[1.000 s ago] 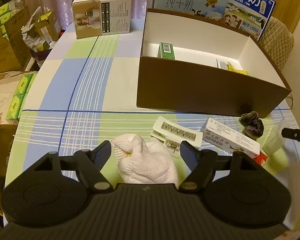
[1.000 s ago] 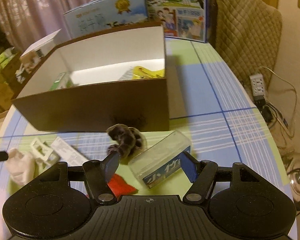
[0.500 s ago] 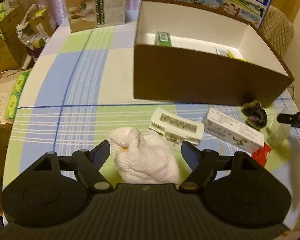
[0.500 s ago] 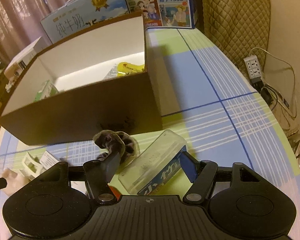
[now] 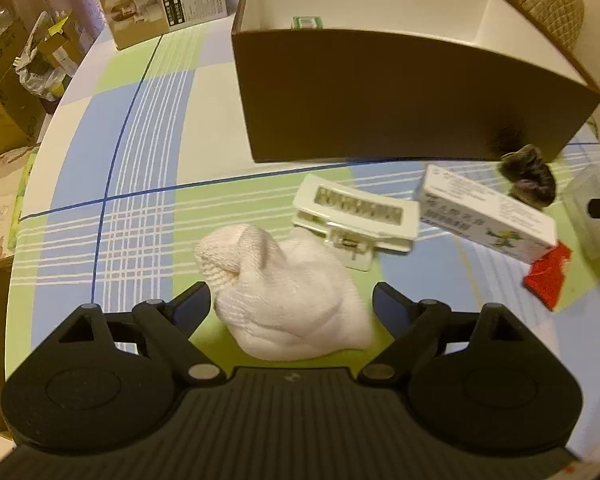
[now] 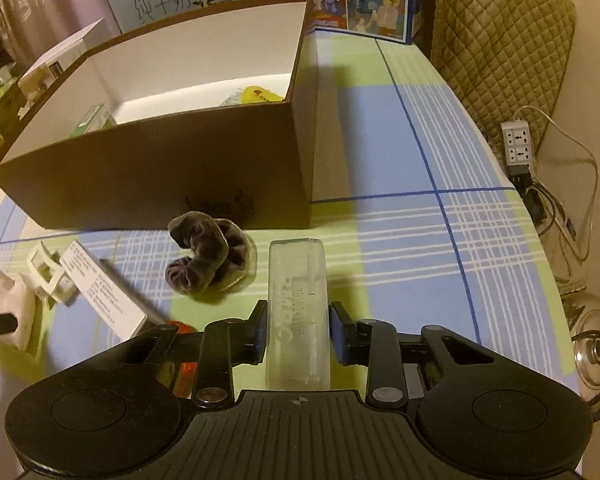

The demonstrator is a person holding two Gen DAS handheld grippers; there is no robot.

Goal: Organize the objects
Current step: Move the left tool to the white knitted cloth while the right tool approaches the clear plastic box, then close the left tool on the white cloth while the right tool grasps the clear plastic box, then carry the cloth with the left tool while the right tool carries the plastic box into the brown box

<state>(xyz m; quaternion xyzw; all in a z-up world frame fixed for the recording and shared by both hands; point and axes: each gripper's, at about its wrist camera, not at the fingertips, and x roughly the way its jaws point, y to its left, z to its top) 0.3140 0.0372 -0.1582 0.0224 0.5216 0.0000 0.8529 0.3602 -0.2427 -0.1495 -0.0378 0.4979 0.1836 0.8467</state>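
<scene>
The right gripper (image 6: 298, 334) pinches a clear rectangular plastic case (image 6: 298, 312) near the table's front edge. The left gripper (image 5: 292, 304), spread wide, straddles a white knitted sock bundle (image 5: 284, 296) before the brown cardboard box (image 5: 400, 96).

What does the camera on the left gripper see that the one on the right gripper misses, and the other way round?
Only the left wrist view shows the open left gripper around the white sock and stacked cartons on the floor. Only the right wrist view shows the right gripper shut on the clear plastic case, a power strip and a quilted chair back. Both show the brown box, purple scrunchie and white hair clip.
</scene>
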